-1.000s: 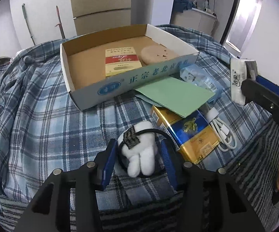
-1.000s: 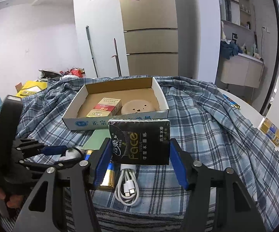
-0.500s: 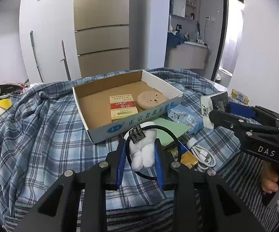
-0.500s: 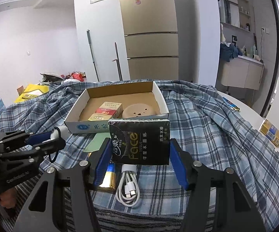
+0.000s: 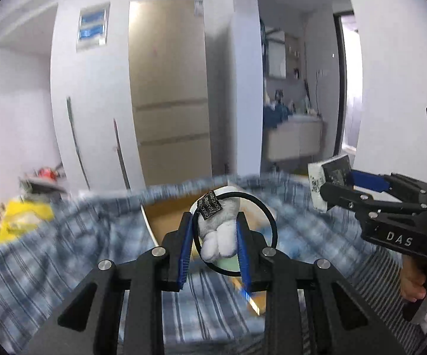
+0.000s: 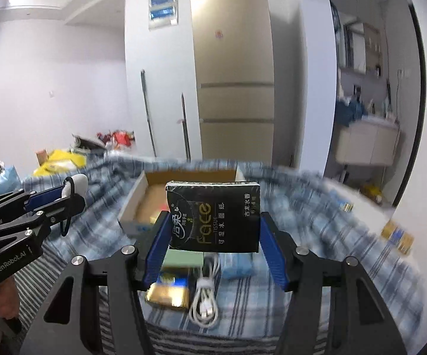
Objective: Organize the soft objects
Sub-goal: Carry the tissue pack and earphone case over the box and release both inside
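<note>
My left gripper [image 5: 213,230] is shut on a small white plush toy [image 5: 218,236] with a black loop and tag, held in the air in front of the cardboard box [image 5: 166,222]. From the right wrist view that gripper [image 6: 71,189] shows at the left with the white toy [image 6: 79,182] at its tip. The right gripper [image 6: 213,222] is shut on a black tissue pack [image 6: 213,216], also lifted, with the open cardboard box [image 6: 142,192] behind it. In the left wrist view the right gripper [image 5: 328,183] enters from the right with the tissue pack [image 5: 331,173] seen edge-on.
A blue plaid cloth [image 6: 302,207] covers the table. Below the tissue pack lie a gold box [image 6: 169,290], a white coiled cable [image 6: 204,295], a green sheet [image 6: 184,259] and a pale blue packet [image 6: 237,266]. More gold boxes [image 6: 396,236] lie at the right edge. A hand [image 5: 414,278] holds the right gripper.
The left gripper closed on the white plush toy and lifted it off the cloth, tilting up. The right gripper rose a little with the tissue pack still in its grip.
</note>
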{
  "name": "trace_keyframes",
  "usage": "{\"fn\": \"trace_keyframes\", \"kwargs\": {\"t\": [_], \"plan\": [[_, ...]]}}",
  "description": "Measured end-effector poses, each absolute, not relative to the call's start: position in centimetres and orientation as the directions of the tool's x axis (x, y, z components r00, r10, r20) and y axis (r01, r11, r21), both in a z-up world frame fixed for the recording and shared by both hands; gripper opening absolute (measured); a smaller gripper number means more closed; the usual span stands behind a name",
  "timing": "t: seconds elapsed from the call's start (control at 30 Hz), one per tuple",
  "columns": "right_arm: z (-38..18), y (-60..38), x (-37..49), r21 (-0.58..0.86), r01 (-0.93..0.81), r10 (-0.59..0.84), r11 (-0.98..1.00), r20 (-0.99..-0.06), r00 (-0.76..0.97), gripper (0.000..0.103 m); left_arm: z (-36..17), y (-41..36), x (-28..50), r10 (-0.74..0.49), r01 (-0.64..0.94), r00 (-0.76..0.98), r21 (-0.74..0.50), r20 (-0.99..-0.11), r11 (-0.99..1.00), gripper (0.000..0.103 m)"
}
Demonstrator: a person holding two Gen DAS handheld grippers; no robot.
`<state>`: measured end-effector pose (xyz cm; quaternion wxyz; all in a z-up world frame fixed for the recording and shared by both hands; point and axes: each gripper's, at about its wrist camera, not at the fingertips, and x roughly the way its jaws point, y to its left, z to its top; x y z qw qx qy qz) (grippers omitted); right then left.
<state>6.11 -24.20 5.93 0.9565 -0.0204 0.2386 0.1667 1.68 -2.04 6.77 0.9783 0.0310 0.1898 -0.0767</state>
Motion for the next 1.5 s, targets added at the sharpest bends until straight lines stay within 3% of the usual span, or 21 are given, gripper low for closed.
{"fn": "trace_keyframes", "kwargs": {"t": [0.23,0.4,0.57,0.9,1.2,1.5], "plan": [[16.7,-23.5,7.0,0.012,-0.318,0.310,0.948,-0.260,0.915,0.058,15.5,-2.0,3.3,-0.120,0.124,0.970,0.004,-0.210,0.992,0.029],[20.4,-22.7,9.1,0.052,-0.321,0.325,0.946,-0.159,0.932,0.058,16.9,-1.6,4.9,-0.124,0.120,0.976,-0.038,-0.177,0.992,0.029],[19.0,-21.9,11.1,0.060,-0.327,0.332,0.943,-0.132,0.934,0.058,14.5,-1.6,6.5,-0.121,0.113,0.971,-0.050,-0.204,0.992,0.029],[9.5,-19.8,17.0,-0.001,-0.299,0.282,0.954,-0.328,0.902,0.058,6.0,0.0,12.5,-0.036,0.031,0.930,-0.021,-0.365,0.999,0.029],[3.2,-19.9,21.1,0.005,-0.307,0.265,0.952,-0.518,0.813,0.058,-0.5,0.4,18.1,-0.058,0.039,0.795,-0.045,-0.604,0.998,0.029],[-0.4,-20.3,23.3,0.057,-0.342,0.298,0.938,-0.641,0.707,0.058,-3.7,0.5,19.6,-0.046,0.015,0.722,-0.051,-0.690,0.999,0.030]]}}
